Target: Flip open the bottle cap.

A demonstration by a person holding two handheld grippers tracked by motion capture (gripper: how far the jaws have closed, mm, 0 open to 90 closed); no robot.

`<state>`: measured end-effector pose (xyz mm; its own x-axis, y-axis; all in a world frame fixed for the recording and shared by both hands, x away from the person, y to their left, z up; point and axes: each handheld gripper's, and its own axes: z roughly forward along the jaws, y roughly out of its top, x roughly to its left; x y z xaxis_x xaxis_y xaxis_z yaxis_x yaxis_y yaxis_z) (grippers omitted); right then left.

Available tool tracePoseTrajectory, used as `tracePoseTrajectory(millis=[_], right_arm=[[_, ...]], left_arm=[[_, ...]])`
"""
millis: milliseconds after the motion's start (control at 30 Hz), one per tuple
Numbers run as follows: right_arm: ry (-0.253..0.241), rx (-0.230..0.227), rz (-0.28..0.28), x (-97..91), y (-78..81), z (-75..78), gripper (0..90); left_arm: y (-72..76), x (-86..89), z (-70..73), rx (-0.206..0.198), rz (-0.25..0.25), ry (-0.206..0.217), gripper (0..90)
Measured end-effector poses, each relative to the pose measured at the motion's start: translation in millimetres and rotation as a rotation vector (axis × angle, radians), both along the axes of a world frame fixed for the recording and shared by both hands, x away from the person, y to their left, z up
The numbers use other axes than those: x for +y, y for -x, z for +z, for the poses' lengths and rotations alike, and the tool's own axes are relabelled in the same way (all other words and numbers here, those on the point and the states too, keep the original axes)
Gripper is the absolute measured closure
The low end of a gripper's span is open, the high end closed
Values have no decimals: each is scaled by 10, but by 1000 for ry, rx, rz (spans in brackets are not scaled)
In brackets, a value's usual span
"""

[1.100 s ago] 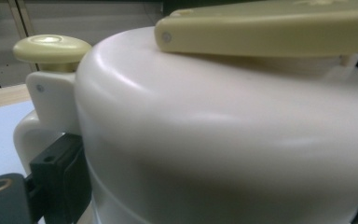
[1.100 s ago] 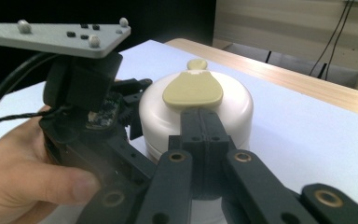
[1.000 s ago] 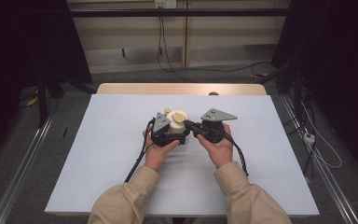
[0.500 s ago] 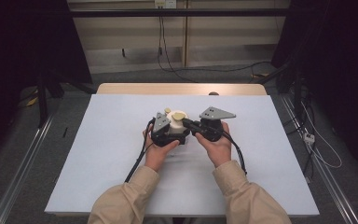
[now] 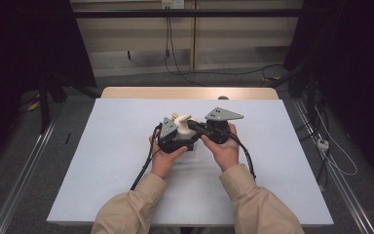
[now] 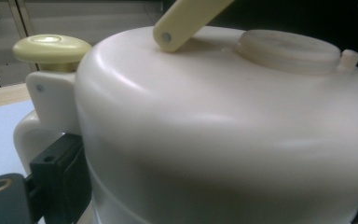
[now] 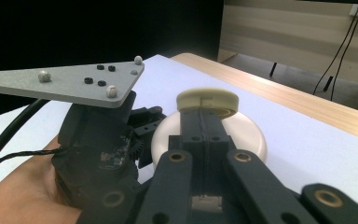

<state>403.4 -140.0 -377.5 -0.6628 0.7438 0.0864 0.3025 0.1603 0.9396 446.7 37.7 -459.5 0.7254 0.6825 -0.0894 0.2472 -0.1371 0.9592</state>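
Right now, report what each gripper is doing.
Left gripper: closed around the cream rounded plastic container.
Right gripper: fingers shut together, nothing between them, tips by the container's cap.

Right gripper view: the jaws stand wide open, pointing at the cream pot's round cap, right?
No. The right gripper has its jaws pressed shut, not wide open, pointing at the round cap of the cream pot; the right gripper view shows it.

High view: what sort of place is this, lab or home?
Probably a lab recording station: a table with a plain white top, dark curtains at both sides, metal rails on the floor and loose cables.
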Motion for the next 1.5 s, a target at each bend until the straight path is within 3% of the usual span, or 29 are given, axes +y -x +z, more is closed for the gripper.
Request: tracePoseTrajectory(millis=[1500], right_arm=[[-5,-15,-20,25,-115,13,900]], left_arm=[[-2,3,1,-1,0,-3,64]])
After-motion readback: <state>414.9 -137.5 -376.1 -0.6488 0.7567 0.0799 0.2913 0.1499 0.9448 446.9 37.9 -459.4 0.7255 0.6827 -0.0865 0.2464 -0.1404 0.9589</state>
